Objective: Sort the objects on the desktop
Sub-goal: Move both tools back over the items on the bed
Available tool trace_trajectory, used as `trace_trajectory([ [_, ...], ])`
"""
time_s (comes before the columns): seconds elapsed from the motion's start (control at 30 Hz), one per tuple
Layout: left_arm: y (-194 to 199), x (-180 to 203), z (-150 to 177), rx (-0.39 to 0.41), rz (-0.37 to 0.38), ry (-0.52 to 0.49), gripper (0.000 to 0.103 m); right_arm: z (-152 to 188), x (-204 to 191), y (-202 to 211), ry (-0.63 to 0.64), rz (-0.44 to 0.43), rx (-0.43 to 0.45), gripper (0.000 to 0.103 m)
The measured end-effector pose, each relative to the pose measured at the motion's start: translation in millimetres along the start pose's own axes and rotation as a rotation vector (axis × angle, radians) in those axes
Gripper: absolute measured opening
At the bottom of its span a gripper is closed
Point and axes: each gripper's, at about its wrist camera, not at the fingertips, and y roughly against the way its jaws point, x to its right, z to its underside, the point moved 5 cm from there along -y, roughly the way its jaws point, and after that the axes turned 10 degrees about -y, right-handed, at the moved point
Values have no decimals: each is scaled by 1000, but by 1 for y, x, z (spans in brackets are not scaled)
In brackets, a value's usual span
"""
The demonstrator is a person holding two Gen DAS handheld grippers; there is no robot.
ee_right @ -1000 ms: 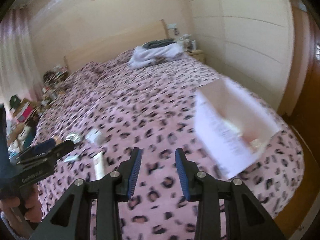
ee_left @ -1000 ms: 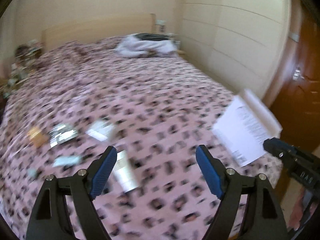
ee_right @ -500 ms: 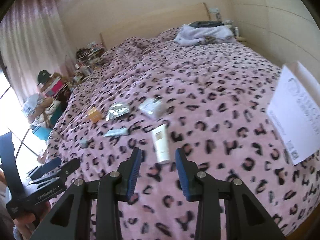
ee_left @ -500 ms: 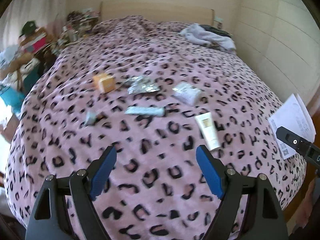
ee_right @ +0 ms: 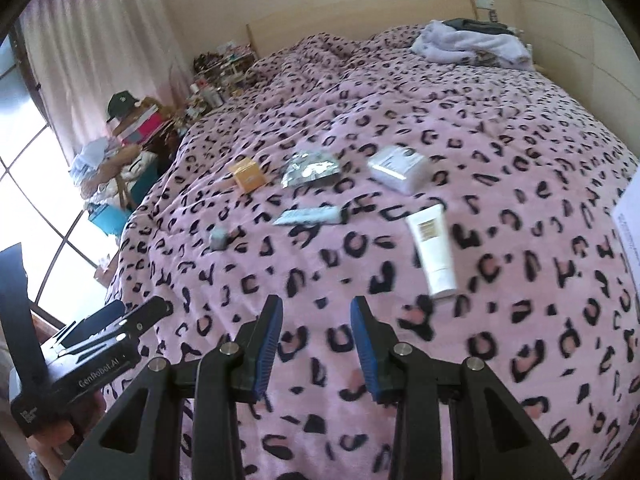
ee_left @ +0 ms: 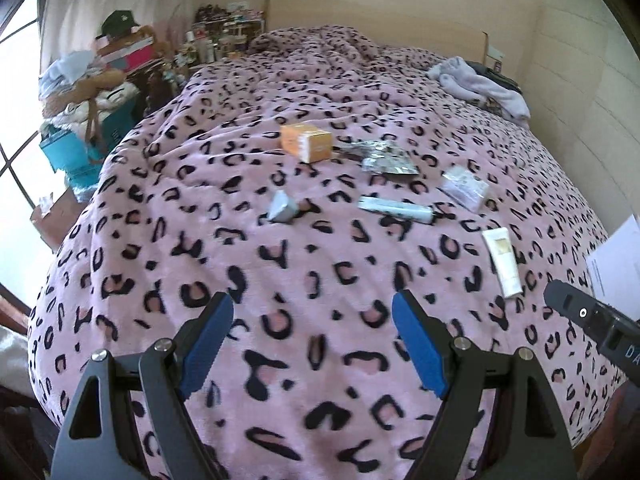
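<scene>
Several small items lie on a pink leopard-print bedspread [ee_left: 320, 272]: an orange box [ee_left: 306, 142] [ee_right: 248, 175], a silver foil packet [ee_left: 386, 158] [ee_right: 310, 168], a clear-wrapped white pack [ee_left: 464, 187] [ee_right: 400, 168], a pale blue tube [ee_left: 394, 208] [ee_right: 308, 216], a small grey piece [ee_left: 282, 208] [ee_right: 219, 237] and a white cream tube [ee_left: 503, 266] [ee_right: 434, 250]. My left gripper [ee_left: 312, 328] hangs wide open over the near bedspread, nothing between its fingers. My right gripper [ee_right: 316, 334] stands narrowly open and empty, short of the cream tube.
A white box with a printed label [ee_left: 618, 268] [ee_right: 630, 220] sits at the bed's right edge. Crumpled pale clothes [ee_left: 480, 84] [ee_right: 472, 46] lie near the headboard. A cluttered stand with boxes and a cap [ee_left: 116, 52] [ee_right: 132, 120] stands left of the bed by the window.
Both views have swung left and tilted down, from the white box side toward the scattered items. The items now sit closer and more central. Neither gripper's opening has changed.
</scene>
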Motion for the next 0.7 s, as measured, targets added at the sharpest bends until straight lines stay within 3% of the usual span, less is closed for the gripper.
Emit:
trace_trajectory([
  [0.47,-14,-27,0,-3,-9,26,83,1,-30,-27,50,7,-33,36],
  [0.7,-69,-38,-22,-54,-23,23,86,-7,-32,-69,109,31,-77,36],
])
